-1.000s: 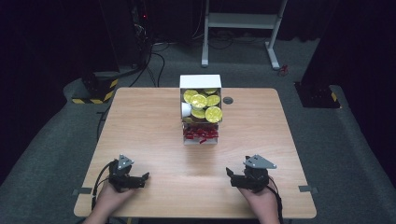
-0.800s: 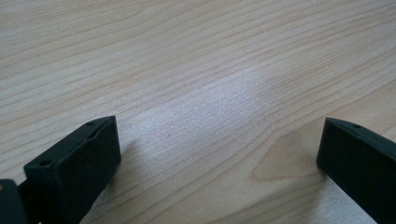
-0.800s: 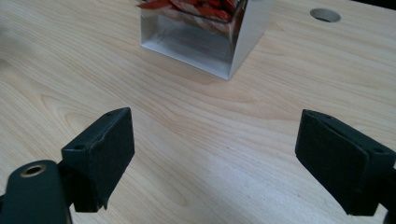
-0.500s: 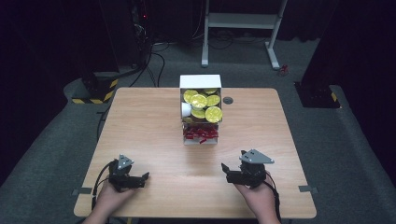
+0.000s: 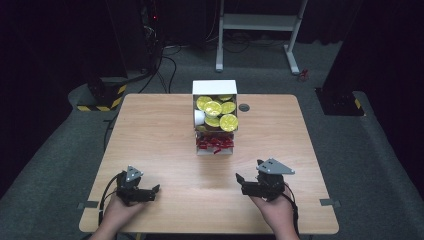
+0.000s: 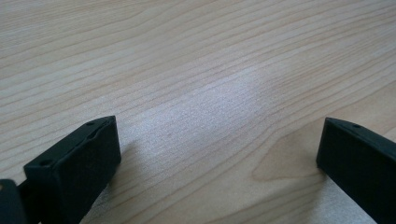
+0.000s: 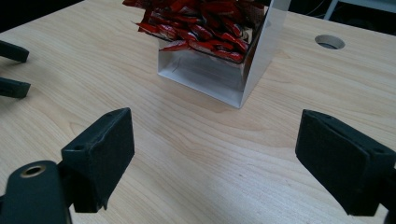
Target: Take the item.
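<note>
Grippers, left (image 5: 155,189) and right (image 5: 239,178), sat wide apart and empty, so a sloppy reach could've knocked packets (image 7: 201,23) out of the box (image 7: 261,51).

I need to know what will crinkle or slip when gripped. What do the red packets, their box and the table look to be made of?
Red packets: probably glossy foil or plastic film, creased and shiny. Box: smooth white card or thin plastic, with sharp folded edges; I can't tell which. Table: pale wood or wood-look laminate, matte grain lines.

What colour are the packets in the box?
Red packets, clearest in the right gripper view.
</note>
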Demonstrator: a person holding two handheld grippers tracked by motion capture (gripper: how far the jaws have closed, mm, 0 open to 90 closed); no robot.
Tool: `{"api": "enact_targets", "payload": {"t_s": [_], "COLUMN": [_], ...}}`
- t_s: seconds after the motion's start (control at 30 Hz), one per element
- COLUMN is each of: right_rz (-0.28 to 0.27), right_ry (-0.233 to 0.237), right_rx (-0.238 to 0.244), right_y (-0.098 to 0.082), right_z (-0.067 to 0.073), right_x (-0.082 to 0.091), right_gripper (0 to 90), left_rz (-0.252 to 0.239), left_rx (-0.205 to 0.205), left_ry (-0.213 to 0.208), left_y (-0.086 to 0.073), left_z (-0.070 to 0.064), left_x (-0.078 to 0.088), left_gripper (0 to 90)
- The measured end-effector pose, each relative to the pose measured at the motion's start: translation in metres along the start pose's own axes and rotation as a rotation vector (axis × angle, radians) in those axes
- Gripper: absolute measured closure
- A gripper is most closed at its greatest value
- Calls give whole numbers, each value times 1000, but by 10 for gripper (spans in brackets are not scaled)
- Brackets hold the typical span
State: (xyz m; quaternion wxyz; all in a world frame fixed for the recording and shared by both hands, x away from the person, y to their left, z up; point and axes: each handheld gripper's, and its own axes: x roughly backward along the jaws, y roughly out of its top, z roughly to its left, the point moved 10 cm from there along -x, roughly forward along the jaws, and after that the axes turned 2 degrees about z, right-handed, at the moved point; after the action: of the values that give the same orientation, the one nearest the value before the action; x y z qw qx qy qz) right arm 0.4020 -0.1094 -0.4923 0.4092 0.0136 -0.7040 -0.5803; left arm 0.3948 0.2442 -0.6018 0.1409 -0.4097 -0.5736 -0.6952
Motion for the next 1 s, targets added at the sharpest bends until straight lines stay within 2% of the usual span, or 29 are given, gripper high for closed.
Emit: {"api": "enact_targets", "payload": {"t_s": [0.17, 0.3, 0.53, 0.63, 0.73, 1.0], "right_rz": [-4, -27, -40, -52, -57, -64], "right_ry": [6, 14, 11, 20, 19, 37], "right_rx": [-1, 10, 22, 21, 40, 49], "right_y": [3, 16, 30, 38, 48, 59], "right_z": [1, 3, 5, 8, 13, 21], "right_x": [0, 4, 5, 5, 4, 2], "right_gripper": [118, 118, 118, 118, 118, 121], "left_rz": [-3, 3, -3, 2, 4, 3], "left_rx": [4, -9, 7, 4, -1, -1], "left_ry": [2, 5, 9, 5, 0, 1], "left_y": [0, 1, 0, -1, -1, -1], "left_z": [0, 1, 0, 0, 0, 0], "left_x": [0, 0, 0, 1, 1, 1], "left_gripper": [0, 0, 1, 1, 1, 1]}}
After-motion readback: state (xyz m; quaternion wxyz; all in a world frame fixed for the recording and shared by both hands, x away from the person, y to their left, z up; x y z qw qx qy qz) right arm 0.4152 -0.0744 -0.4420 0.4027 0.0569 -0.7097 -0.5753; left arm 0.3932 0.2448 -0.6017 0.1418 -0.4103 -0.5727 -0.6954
